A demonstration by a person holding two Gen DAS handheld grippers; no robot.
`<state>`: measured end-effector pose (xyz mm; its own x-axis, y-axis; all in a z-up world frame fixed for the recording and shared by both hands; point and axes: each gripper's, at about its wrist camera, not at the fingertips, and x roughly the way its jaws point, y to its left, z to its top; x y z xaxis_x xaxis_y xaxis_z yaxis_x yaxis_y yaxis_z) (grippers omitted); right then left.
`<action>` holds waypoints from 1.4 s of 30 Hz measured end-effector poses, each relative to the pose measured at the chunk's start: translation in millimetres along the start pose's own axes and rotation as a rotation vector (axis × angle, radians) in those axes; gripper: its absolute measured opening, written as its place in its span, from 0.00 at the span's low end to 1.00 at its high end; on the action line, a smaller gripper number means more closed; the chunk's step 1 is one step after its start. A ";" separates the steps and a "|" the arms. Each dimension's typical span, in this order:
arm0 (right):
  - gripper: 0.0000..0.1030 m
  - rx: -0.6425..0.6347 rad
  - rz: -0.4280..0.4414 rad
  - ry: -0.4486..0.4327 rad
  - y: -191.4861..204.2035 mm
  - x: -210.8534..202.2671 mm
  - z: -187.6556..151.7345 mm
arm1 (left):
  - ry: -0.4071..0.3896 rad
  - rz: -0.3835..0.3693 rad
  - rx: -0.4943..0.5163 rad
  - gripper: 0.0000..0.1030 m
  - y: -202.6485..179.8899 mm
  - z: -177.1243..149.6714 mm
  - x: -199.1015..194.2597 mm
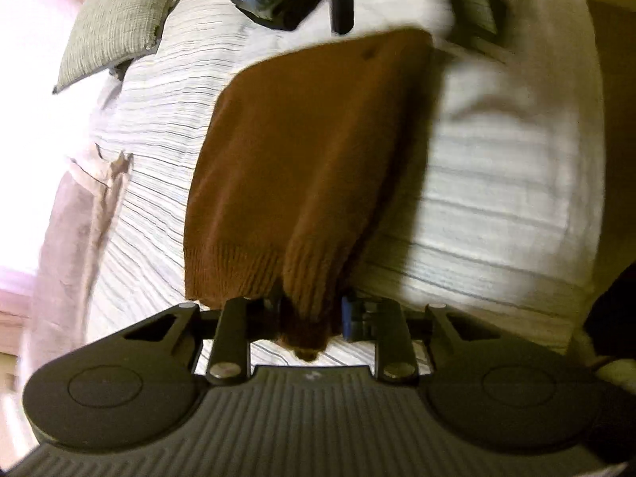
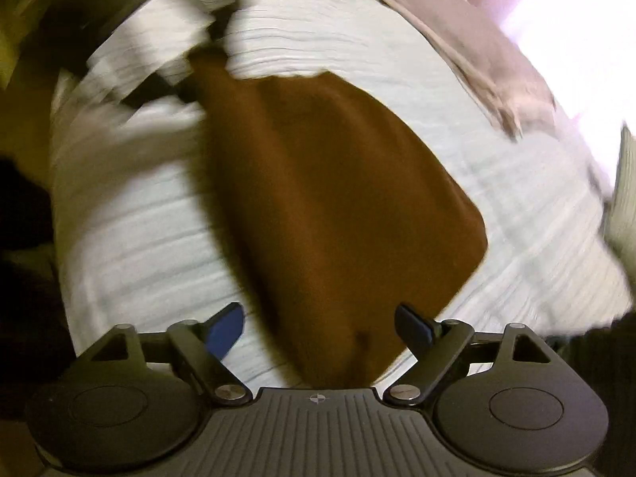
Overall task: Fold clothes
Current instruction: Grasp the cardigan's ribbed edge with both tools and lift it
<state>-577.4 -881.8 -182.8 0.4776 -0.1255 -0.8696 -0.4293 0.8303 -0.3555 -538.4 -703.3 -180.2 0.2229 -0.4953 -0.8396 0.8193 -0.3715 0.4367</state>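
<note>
Item: brown knit sweater (image 1: pixel 314 151), lying lengthwise on a striped bedspread (image 1: pixel 155 127), partly folded into a long panel; ribbed hem at the near end in the left wrist view. Left gripper (image 1: pixel 308 314): clenched on the bunched ribbed hem. Right gripper (image 2: pixel 318 330): jaws spread, grasping nothing, the sweater's other end lying between and beneath its 2 fingers. Also present: grey-green pillow (image 1: pixel 119 28), beige cloth (image 2: pixel 469 51) near the bed edge. Both views are motion-blurred. Handling advice, as judgement: close the right gripper on both layers before lifting, keep the 2 ends level, and carry the hem over evenly to avoid skewed edges.
</note>
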 end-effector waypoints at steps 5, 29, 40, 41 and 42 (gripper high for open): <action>0.82 -0.216 -0.170 -0.025 27.2 16.4 -8.4 | -0.022 -0.164 -0.182 0.21 59.7 -1.1 -5.8; 0.26 0.102 -0.237 -0.089 -12.0 -69.9 166.2 | -0.174 -0.076 -0.026 0.19 212.7 -85.2 -74.8; 0.27 0.109 -0.131 -0.059 132.1 -31.4 233.0 | -0.186 -0.043 0.155 0.19 169.9 -228.7 -120.9; 0.27 0.105 -0.105 -0.042 149.2 -23.2 232.2 | -0.160 -0.063 0.162 0.19 151.1 -243.3 -112.0; 0.27 0.101 -0.080 -0.022 167.3 -15.0 230.4 | -0.133 -0.083 0.169 0.20 131.7 -257.7 -102.5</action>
<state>-479.8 -615.9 -150.3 0.5241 -0.1828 -0.8318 -0.3104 0.8685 -0.3865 -317.3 -499.0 -119.9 0.0781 -0.5527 -0.8297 0.7294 -0.5356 0.4255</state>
